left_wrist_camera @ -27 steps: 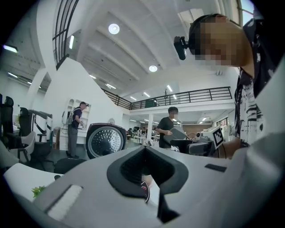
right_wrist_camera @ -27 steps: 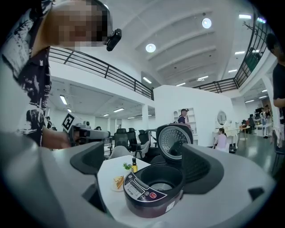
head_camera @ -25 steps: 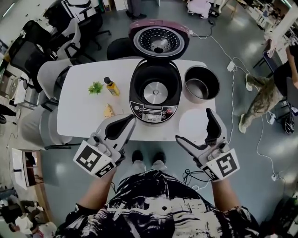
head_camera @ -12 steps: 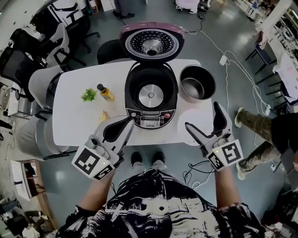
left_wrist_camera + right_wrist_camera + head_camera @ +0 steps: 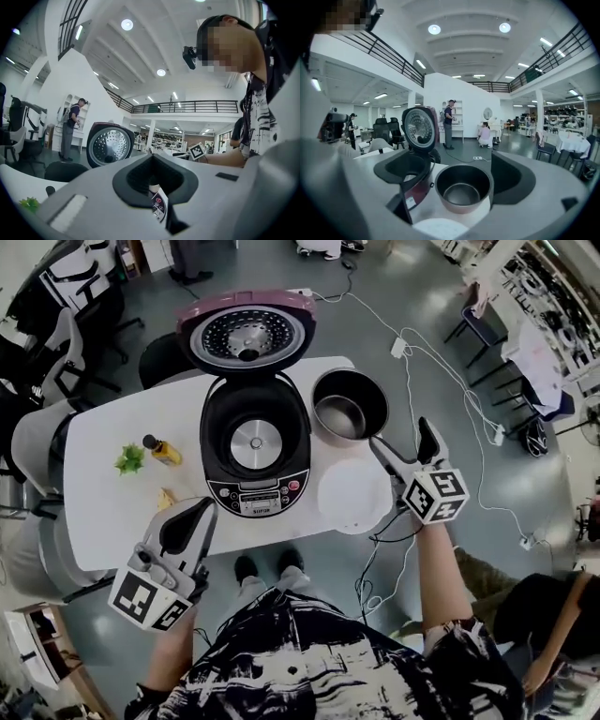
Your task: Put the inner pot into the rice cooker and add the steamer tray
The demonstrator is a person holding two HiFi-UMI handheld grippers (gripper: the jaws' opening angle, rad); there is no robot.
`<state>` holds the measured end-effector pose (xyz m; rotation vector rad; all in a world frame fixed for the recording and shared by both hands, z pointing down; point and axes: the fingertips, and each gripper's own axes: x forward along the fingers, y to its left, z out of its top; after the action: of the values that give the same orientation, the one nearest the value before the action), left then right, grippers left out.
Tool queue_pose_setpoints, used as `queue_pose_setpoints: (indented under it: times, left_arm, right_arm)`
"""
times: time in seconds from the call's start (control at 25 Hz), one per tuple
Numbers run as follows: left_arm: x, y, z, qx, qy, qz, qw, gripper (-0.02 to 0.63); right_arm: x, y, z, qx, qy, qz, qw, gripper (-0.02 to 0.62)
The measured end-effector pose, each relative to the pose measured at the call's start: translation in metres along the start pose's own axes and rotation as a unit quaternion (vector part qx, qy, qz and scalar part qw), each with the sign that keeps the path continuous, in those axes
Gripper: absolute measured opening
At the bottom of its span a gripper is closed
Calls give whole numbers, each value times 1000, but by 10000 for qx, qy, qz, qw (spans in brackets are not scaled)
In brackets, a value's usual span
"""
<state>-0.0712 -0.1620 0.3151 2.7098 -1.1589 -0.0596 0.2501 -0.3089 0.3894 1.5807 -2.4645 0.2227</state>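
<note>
Just changed: over the last second the right gripper (image 5: 401, 439) has come up from the table's front edge to just beside the inner pot (image 5: 350, 407); the left gripper (image 5: 190, 524) has stayed low at the front left corner of the table (image 5: 98, 493).
Meaning for the task: my reading is that the first step, picking up the pot, is about to begin; nothing has gone into the cooker yet.
Right gripper: jaws spread wide and empty. In the right gripper view the pot (image 5: 463, 190) sits framed between them, not yet touched.
Left gripper: jaws drawn nearly together, leaving only a slit, with nothing held. Through the slit the left gripper view shows part of the cooker's button panel (image 5: 159, 208).
Rice cooker (image 5: 255, 442): open, with the lid (image 5: 246, 334) tipped back. The well is empty, and the bare round heating plate (image 5: 251, 444) shows at the bottom.
Inner pot: upright on the table, just right of the cooker, with nothing inside.
Steamer tray (image 5: 353, 495): probably the white round piece lying flat near the table edge, in front of the pot. Its holes cannot be made out.
Other items: a small bottle (image 5: 164, 451) and a green sprig (image 5: 129, 458) lie left of the cooker, well clear of the work.
</note>
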Motion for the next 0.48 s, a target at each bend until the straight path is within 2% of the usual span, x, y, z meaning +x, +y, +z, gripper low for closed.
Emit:
queue_pose_setpoints:
  times: [0.12,0.2,0.48]
  left_arm:
    - [4,3,-1,-13,29,-55,10000,5]
    - [9,4,-5,-45,47,-112,9999,5]
    - [27,0,-14,-158,142,-299,9993,5]
  right_arm:
    - [20,-36,-26,534,416,-420,9968,497]
    - [35,-58,-51,952,770,-659,9903,497]
    - [87,-105,-110,2360,1522,-985,9547,497]
